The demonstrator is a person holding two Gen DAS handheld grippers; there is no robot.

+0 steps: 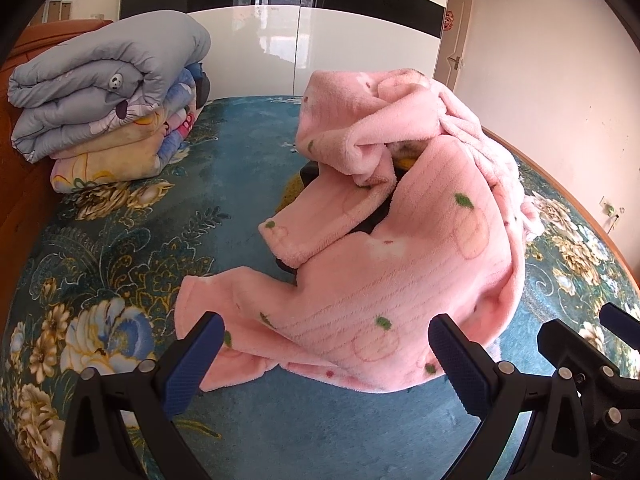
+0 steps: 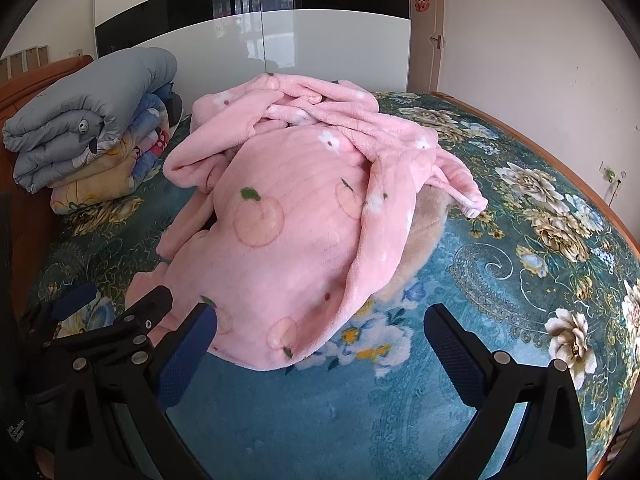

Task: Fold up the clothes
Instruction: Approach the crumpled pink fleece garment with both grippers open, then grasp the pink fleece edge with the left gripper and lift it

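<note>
Pink fleece garment (image 1: 400,248), crumpled, on floral teal bed (image 1: 240,176). Left gripper (image 1: 326,344) and right gripper (image 2: 320,334): jaws wide apart, holding nothing.

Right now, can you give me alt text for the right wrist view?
A crumpled pink fleece garment lies heaped on a teal floral bedspread, just ahead of the open, empty right claw. Folded quilts are stacked at far left, and the left claw shows at the lower left.

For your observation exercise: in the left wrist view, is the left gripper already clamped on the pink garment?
No. The left gripper stands open above the pink garment, both fingers spread wide with nothing pinched between them.
</note>
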